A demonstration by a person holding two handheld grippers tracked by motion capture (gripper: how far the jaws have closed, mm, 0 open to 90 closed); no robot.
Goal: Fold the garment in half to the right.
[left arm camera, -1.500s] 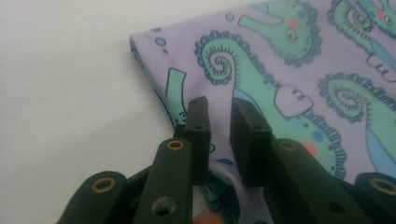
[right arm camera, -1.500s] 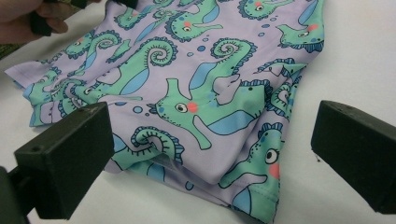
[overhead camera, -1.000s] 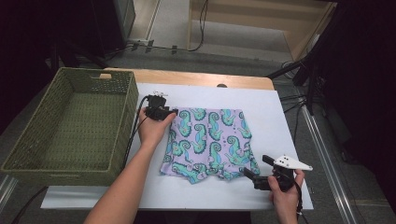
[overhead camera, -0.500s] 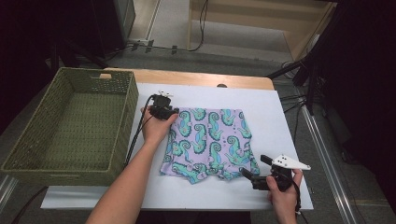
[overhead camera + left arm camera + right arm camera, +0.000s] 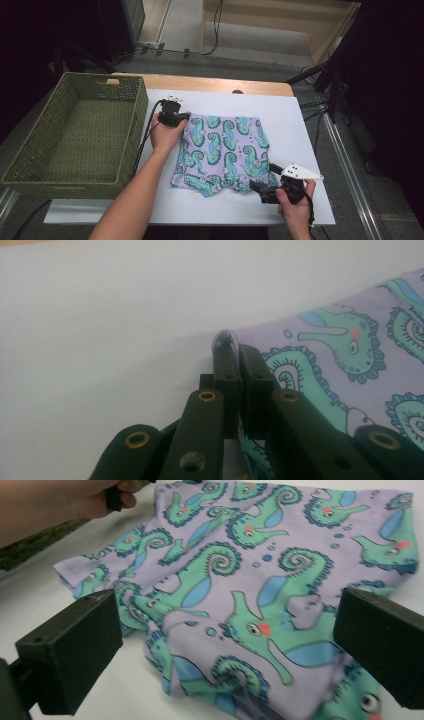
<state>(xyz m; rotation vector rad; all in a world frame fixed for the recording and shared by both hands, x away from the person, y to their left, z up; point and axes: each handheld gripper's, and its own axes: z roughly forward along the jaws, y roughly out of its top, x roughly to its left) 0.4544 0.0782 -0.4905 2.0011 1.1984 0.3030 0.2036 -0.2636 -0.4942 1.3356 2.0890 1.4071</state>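
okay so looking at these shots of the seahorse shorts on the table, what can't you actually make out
- High view: the left gripper tips are covered by the hand, so its grip on the shorts is hidden there.
- Left gripper view: most of the shorts are cut off by the right edge.
- Right gripper view: the near hem blurs at the bottom edge.
- High view: the basket weave is too small.

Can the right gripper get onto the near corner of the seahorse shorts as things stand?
Probably yes. The right gripper sits at the near corner of the shorts, its jaws wide open with cloth lying between them and nothing in front. The left gripper, its jaws just closing, pinches the far corner.
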